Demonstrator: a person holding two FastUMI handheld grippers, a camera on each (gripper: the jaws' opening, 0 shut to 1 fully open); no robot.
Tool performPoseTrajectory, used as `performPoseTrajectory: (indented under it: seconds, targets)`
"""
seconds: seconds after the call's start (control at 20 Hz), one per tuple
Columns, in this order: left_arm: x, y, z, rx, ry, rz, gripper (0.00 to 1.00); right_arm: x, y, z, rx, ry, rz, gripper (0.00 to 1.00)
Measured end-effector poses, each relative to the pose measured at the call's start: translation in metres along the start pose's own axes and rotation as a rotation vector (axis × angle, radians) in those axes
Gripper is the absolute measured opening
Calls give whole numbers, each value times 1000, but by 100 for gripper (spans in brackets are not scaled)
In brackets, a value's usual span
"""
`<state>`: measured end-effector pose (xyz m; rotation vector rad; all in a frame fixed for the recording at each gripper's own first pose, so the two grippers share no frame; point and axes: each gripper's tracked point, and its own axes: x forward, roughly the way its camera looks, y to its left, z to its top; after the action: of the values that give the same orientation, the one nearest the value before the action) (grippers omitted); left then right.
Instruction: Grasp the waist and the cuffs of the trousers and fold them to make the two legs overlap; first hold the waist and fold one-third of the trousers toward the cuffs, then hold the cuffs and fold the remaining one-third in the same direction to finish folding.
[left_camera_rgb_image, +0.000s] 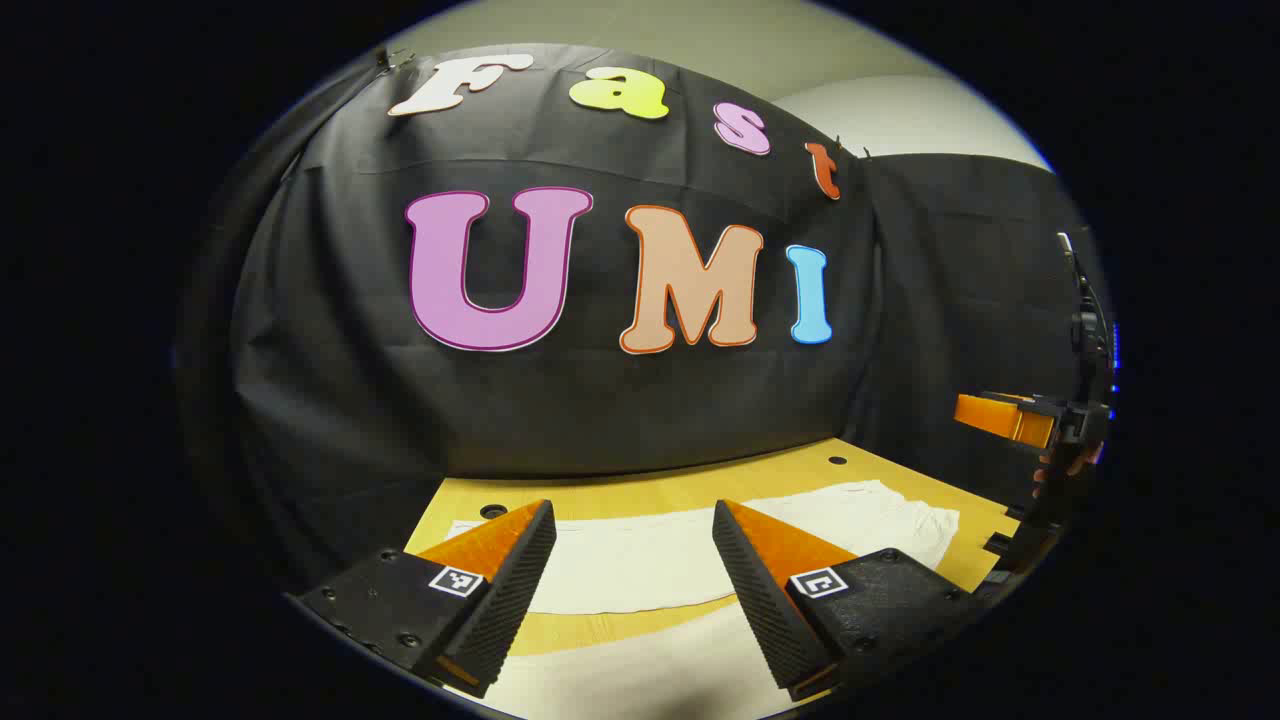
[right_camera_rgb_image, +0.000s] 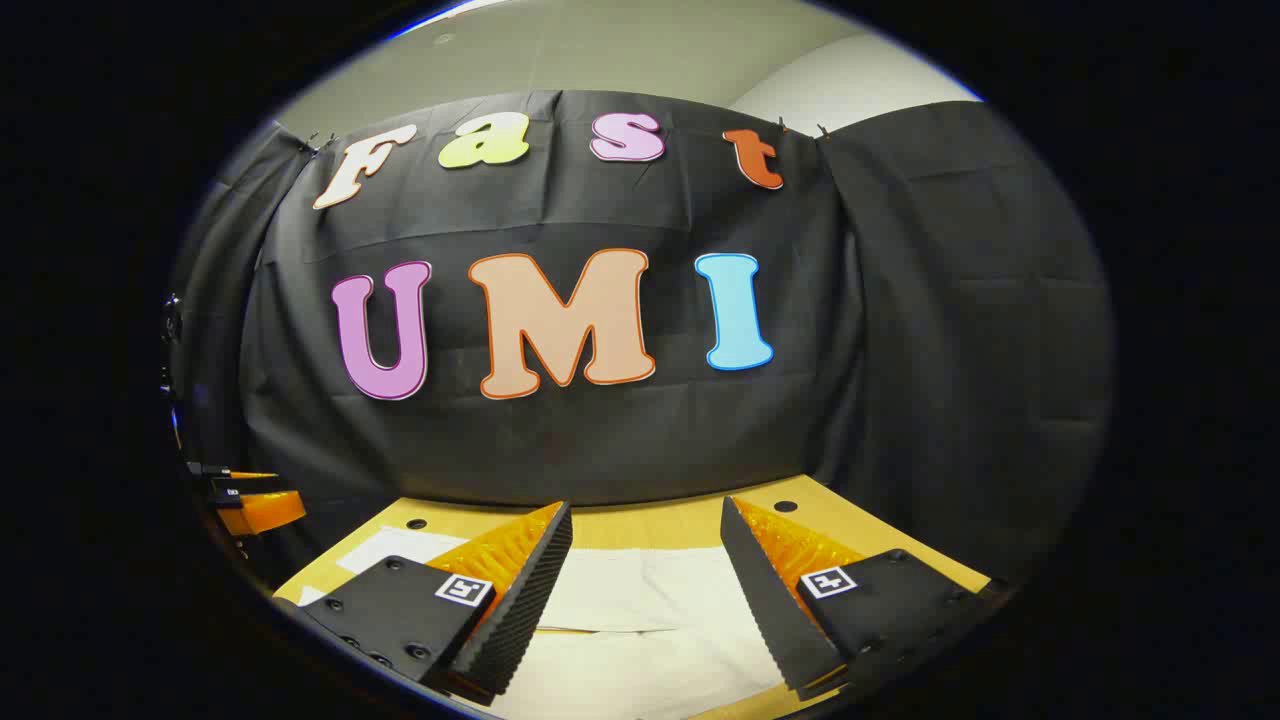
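1. The pale cream, thin fabric trousers (left_camera_rgb_image: 640, 570) lie spread flat on the light wooden table with dark round holes (left_camera_rgb_image: 700, 485); in the left gripper view the cloth runs across the board under and beyond the fingers, its far right end puckered into soft wrinkles; in the right gripper view the same cloth (right_camera_rgb_image: 640, 600) lies below that gripper.
2. The left gripper (left_camera_rgb_image: 634, 560) hangs above the cloth with its jaws spread wide and nothing between them; the right gripper (right_camera_rgb_image: 645, 570) likewise stands wide apart and empty, poised over the fabric; neither touches the trousers as far as can be told.
3. The other gripper and the hand holding it appear at the right edge of the left gripper view, well clear of the cloth.
4. Handling, as a judgement: the cloth looks light, limp and easily creased; it will sag and drag rather than hold a line, so both ends want lifting together.
5. Where to hold, likely: pinch at the edges, waist and cuffs; which end is the waist I cannot tell; a shallow bite risks taking one layer only.
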<state>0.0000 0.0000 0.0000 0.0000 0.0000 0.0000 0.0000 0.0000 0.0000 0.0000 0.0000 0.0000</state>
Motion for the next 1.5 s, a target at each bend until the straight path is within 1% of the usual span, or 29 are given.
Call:
performPoseTrajectory:
  seconds: [0.1, 0.25, 0.3, 0.35, 0.6, 0.9, 1.2, 1.5]
  targets:
    - [1, -5, 0, -8, 1, -10, 95, 1, -5, -1, -4, 3, -4, 96]
    - [1, -6, -4, -14, 9, 0, 95, 1, -9, -2, -8, 9, 2, 96]
    - [1, -7, -4, -19, 10, 3, 95, 1, -10, -2, -11, 7, 4, 92]
    - [1, -8, -4, -20, 14, 9, 95, 1, -11, -1, -14, 9, 6, 96]
    - [-1, -8, -3, -27, 11, 22, 95, 0, -11, 2, -18, 8, 14, 96]
    - [-8, 0, -14, -19, 32, 28, 95, -4, -14, -6, -41, 23, 10, 96]
    - [-23, 15, -40, -12, 92, 11, 95, -4, -4, -13, -58, 34, 24, 96]
    - [-46, 43, -83, 45, 203, 0, 95, -4, 5, -26, -71, 57, 40, 96]
